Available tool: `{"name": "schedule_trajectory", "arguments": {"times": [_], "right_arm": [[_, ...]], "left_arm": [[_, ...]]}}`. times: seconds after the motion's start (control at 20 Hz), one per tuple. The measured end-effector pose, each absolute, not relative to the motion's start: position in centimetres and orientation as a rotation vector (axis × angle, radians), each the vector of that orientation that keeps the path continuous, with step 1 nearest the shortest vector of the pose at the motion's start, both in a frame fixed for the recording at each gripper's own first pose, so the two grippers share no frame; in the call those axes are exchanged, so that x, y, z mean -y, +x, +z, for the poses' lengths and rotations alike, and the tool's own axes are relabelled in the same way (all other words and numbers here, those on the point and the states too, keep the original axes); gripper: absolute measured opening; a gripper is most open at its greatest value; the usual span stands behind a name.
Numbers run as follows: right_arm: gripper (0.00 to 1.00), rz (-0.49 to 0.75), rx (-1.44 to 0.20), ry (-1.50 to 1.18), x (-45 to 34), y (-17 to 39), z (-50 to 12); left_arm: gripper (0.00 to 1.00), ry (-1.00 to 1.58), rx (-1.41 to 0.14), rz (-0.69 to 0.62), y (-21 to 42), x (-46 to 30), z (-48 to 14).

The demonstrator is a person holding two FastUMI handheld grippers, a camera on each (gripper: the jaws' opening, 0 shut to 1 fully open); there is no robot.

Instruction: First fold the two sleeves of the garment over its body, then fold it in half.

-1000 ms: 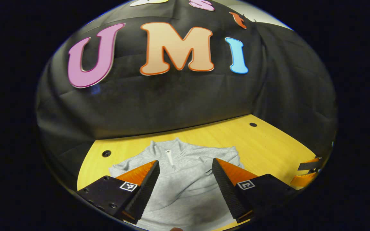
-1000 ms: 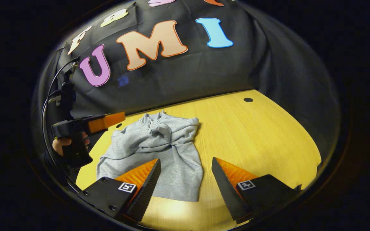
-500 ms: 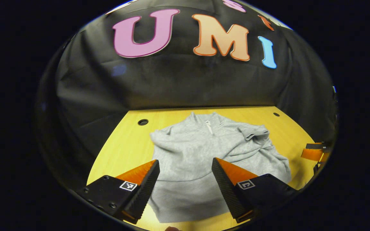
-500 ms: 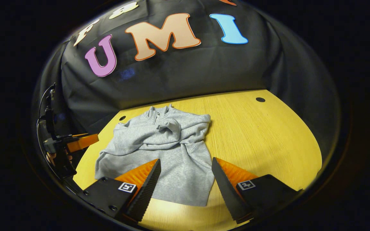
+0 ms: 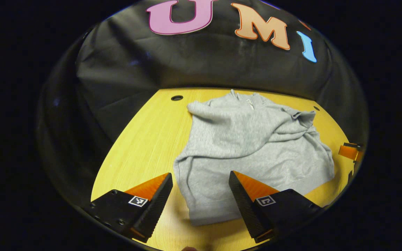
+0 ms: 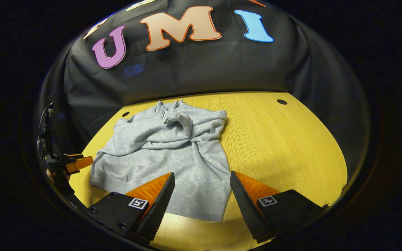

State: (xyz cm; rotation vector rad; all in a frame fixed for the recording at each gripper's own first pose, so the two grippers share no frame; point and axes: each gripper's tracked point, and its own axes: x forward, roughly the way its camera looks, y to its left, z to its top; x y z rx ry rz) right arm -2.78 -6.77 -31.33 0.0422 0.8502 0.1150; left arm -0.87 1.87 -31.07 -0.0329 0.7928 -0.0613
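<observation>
**Both sleeves looked folded in, hem edge was the thing to reach for**

Biggest thing first: the yellow wood-grain surface filled the floor of the booth, and the grey zip-neck sweatshirt lay flat on it, closer to the surface's left half going by the right gripper view. Its long axis ran from the collar at the far side, by the black cloth wall, down to the hem at the near side, so the hem was the end closest to both grippers. The sleeves looked already crossed over the chest, bunched up near the collar, so I'd guess the fold in half was what was left.

The left gripper sat spread wide with nothing in it, hovering over the near-left hem corner. The right gripper was wide and empty as well, over the near-right hem corner. Neither was touching fabric as far as I could tell. Each one seemed about equally near its own corner, so a two-handed pinch and a lift toward the collar looked like the natural call.
</observation>
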Motion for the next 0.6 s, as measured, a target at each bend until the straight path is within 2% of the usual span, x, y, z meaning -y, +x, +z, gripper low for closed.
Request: {"name": "schedule_trajectory", "arguments": {"times": [0.05, 0.1, 0.25, 0.3, 0.4, 0.55, 0.6], "right_arm": [[0.94, 0.113, -0.859, 0.034, 6.8, -3.0, -31.8], [0.98, 0.111, -0.866, 0.028, 6.8, -3.1, -32.1], [0.98, 0.105, -0.9, 0.028, 6.6, -3.5, -33.4], [0.94, 0.101, -0.915, 0.027, 6.7, -3.8, -33.9], [0.98, 0.091, -0.939, 0.017, 6.9, -4.2, -34.9], [0.98, 0.086, -0.981, -0.01, 7.1, -5.0, -36.5], [0.94, 0.086, -0.993, -0.019, 7.2, -5.2, -36.9]], "left_arm": [[0.96, -0.038, -0.815, -0.057, -1.4, -2.0, -31.9], [0.96, -0.047, -0.833, -0.053, -1.7, -2.1, -32.6], [0.96, -0.077, -0.854, -0.046, -2.3, -2.3, -33.9], [0.96, -0.084, -0.859, -0.042, -2.4, -2.4, -34.1], [0.97, -0.092, -0.867, -0.041, -2.6, -2.5, -34.6], [0.98, -0.088, -0.859, -0.052, -2.5, -2.4, -34.8], [0.98, -0.089, -0.857, -0.054, -2.7, -2.3, -34.7]]}}
